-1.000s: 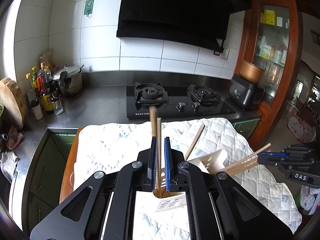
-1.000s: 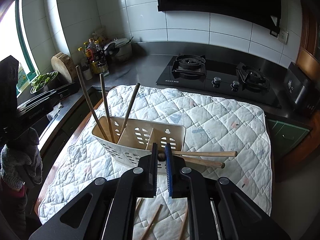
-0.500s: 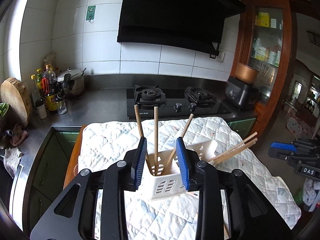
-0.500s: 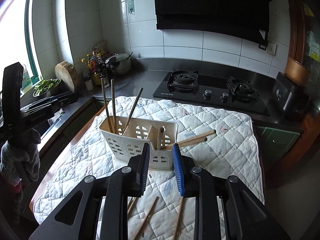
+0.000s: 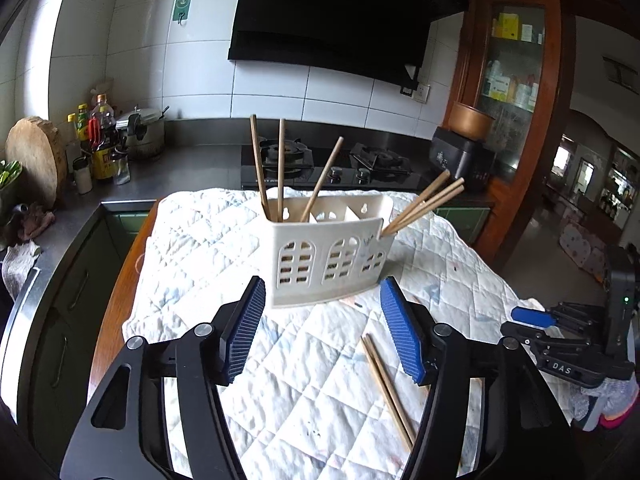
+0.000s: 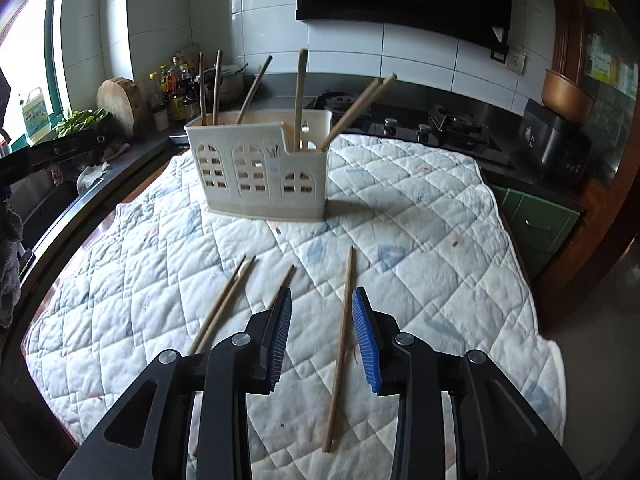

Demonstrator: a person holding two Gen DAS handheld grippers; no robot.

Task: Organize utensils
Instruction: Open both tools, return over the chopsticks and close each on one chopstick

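A white slotted utensil caddy [image 5: 328, 256] [image 6: 260, 172] stands on the quilted cloth [image 5: 200, 264] with several wooden chopsticks [image 5: 280, 168] leaning in its compartments. My left gripper [image 5: 322, 292] hangs just in front of the caddy, its jaws opening with nothing between them. A loose pair of chopsticks [image 5: 384, 384] lies by its right finger. My right gripper [image 6: 323, 300] is lower over the cloth and also opening. A single chopstick [image 6: 342, 344] lies on the cloth between its fingers, and the pads do not touch it. Another loose pair [image 6: 224, 304] lies to the left.
Behind the table a steel counter carries a gas hob [image 5: 332, 164], sauce bottles [image 5: 100, 140], a pot and a round wooden board [image 5: 36, 160]. A black cooker [image 5: 460, 160] and a wooden cabinet stand at the right. The cloth's edges drop off at both sides.
Both grippers held chopsticks at the caddy a second ago. They have let go, opened and drawn back and down from it; the chopsticks now stand in the caddy.
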